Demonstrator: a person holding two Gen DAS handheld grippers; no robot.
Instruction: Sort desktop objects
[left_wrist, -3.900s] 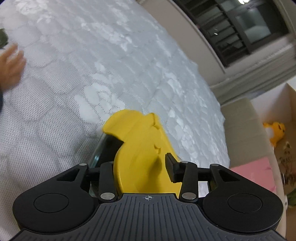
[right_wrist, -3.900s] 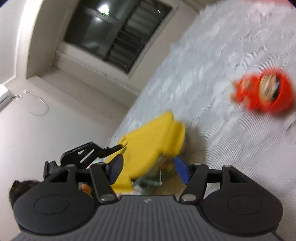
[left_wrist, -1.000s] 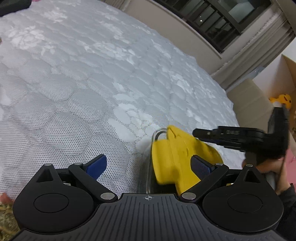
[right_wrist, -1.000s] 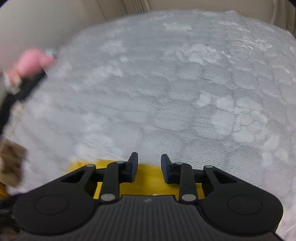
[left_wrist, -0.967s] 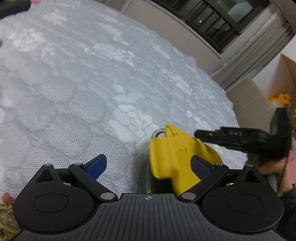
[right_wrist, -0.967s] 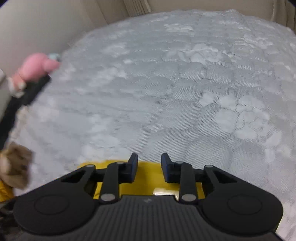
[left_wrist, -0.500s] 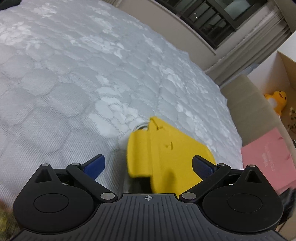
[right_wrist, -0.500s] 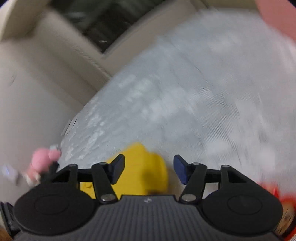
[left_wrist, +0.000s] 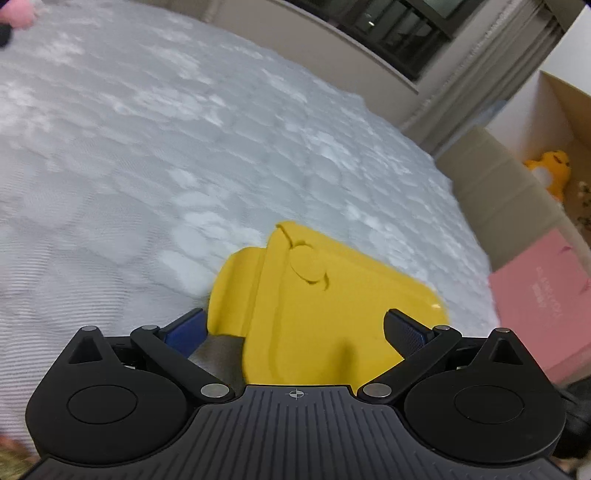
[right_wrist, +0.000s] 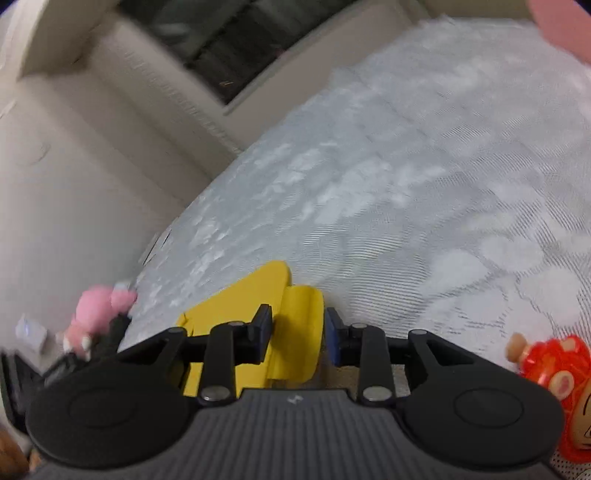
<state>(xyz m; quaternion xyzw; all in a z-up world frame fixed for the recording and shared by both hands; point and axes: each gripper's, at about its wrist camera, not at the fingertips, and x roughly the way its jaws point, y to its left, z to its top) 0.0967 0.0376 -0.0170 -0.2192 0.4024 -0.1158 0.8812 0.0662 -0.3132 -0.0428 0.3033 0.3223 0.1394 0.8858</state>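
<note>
A yellow lid (left_wrist: 317, 310) with a side flap covers a clear container on the white quilted mattress (left_wrist: 184, 147). My left gripper (left_wrist: 295, 328) is open, its fingers on either side of the lid. In the right wrist view my right gripper (right_wrist: 297, 336) is shut on the lid's yellow flap (right_wrist: 299, 332); the rest of the lid (right_wrist: 236, 299) extends to the left. The clear container under the lid is mostly hidden.
A red toy (right_wrist: 554, 373) lies on the mattress at the right. A pink plush (right_wrist: 99, 310) sits at the mattress's left edge. A pink box (left_wrist: 546, 295) and an open cardboard box (left_wrist: 498, 177) holding a yellow plush (left_wrist: 550, 166) stand beside the mattress.
My right gripper has closed onto the lid's flap; half a second ago it was open. My left gripper has stayed open and the lid now fills more of its view.
</note>
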